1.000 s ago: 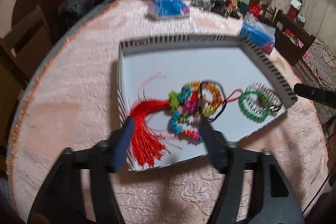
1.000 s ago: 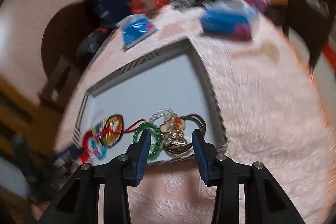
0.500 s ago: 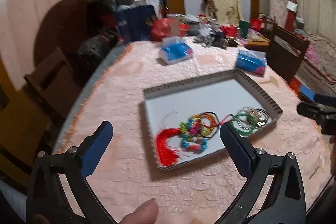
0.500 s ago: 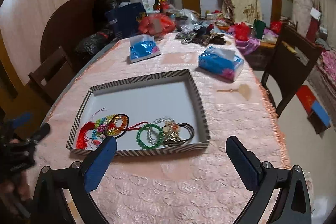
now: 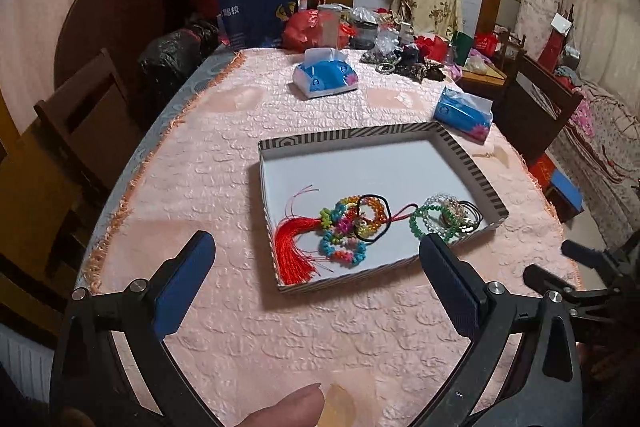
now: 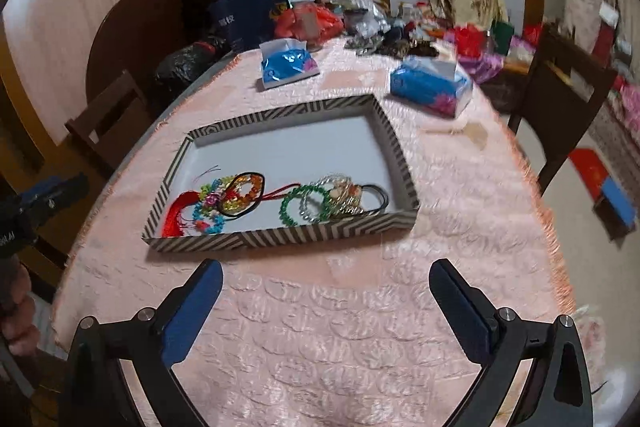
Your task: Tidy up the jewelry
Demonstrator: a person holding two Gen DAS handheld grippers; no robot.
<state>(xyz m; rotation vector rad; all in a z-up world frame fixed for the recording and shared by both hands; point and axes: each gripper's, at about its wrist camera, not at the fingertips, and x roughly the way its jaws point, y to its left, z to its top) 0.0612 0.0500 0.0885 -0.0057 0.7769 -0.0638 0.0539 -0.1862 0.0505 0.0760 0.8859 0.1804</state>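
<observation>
striped tray (image 6: pixel 280 238): shallow, white inside, flat on cloth | red tassel (image 5: pixel 294 251), colourful bead bracelets (image 5: pixel 344 227): near-left corner | green bead bracelet (image 5: pixel 420 223): near-right

Left claw (image 5: pixel 316 279) spread wide and empty, striped tray (image 5: pixel 476 171) beyond, red tassel (image 5: pixel 294 251), beaded bracelets (image 5: pixel 348 223), pink tablecloth (image 5: pixel 224 155)

Round table (image 5: pixel 224 155) under a pink embossed cloth

A striped tray (image 5: pixel 348 138) lies mid-table; beyond it sit two blue tissue packs (image 5: pixel 325 77) (image 5: pixel 464 111), with bags and clutter (image 5: pixel 312 27) farther back.
</observation>
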